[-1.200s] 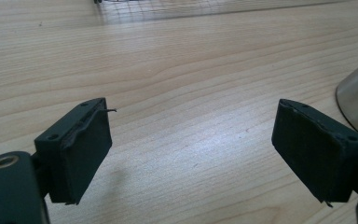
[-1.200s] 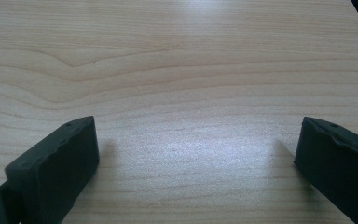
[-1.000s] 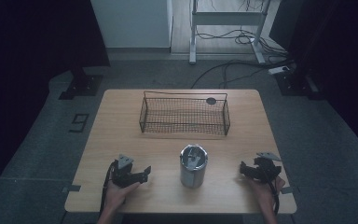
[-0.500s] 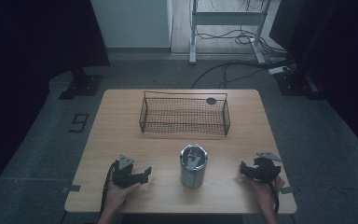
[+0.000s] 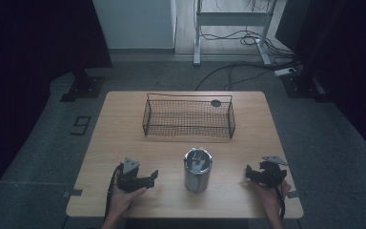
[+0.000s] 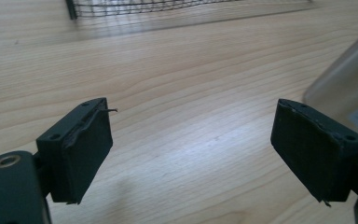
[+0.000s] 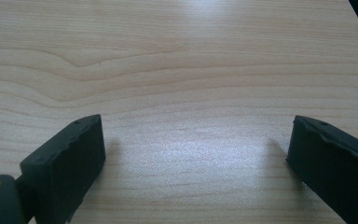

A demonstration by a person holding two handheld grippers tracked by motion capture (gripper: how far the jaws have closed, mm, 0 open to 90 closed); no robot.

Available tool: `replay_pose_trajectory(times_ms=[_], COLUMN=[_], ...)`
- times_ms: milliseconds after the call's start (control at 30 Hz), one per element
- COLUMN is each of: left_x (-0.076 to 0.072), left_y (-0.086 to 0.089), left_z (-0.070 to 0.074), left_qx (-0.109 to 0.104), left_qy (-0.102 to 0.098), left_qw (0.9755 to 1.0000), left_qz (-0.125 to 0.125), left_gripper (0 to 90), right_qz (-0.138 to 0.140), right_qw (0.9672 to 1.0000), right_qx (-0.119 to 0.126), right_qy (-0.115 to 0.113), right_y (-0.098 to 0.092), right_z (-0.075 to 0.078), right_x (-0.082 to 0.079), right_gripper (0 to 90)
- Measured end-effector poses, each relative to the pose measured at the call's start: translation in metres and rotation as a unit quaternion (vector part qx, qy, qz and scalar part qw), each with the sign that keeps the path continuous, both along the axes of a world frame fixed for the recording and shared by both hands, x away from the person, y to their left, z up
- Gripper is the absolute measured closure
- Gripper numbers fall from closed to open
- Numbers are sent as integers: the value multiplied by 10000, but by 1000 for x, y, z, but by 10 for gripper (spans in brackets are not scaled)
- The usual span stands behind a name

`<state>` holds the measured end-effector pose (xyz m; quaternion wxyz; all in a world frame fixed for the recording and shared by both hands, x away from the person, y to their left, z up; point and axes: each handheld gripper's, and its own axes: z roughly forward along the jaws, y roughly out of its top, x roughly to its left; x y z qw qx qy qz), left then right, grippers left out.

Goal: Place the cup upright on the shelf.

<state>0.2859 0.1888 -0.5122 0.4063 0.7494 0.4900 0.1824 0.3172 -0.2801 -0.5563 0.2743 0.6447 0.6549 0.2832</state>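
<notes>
Both grippers, left (image 5: 153, 174) and right (image 5: 249, 172), jaws spread, empty, flanking can (image 5: 198, 170); likely staged for grab.

Dim room, grey carpet floor (image 5: 38, 157), white wall panel (image 5: 138, 24), metal desk frame (image 5: 228, 21), trailing cables (image 5: 238, 71)

Very little differs from a second ago: the left gripper (image 5: 153, 175) has crept slightly toward the near table edge, its jaws spread wide and pointing at the metal can (image 5: 198, 169); the right gripper (image 5: 250, 173) has edged a touch nearer the can, jaws likewise wide apart
</notes>
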Motion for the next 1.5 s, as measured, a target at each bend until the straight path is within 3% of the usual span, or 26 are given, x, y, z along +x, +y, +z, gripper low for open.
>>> replay_pose_trajectory(times_ms=[733, 1033, 1500], left_x=[-10, -10, -14], left_y=[-29, -49, -64], left_z=[22, 30, 29], left_qx=[-191, -133, -216], left_qy=[-174, -237, -158], left_qw=[9981, 9953, 9921], left_qz=[-558, -932, -1225], left_gripper=[110, 84, 62], right_qz=[-55, -63, -62], right_qw=[10000, 10000, 10000], right_qx=[11, 15, 15], right_qy=[-9, -7, -7], right_y=[0, 0, 0], right_z=[0, 0, 0], right_x=[0, 0, 0], right_gripper=[48, 50, 50])
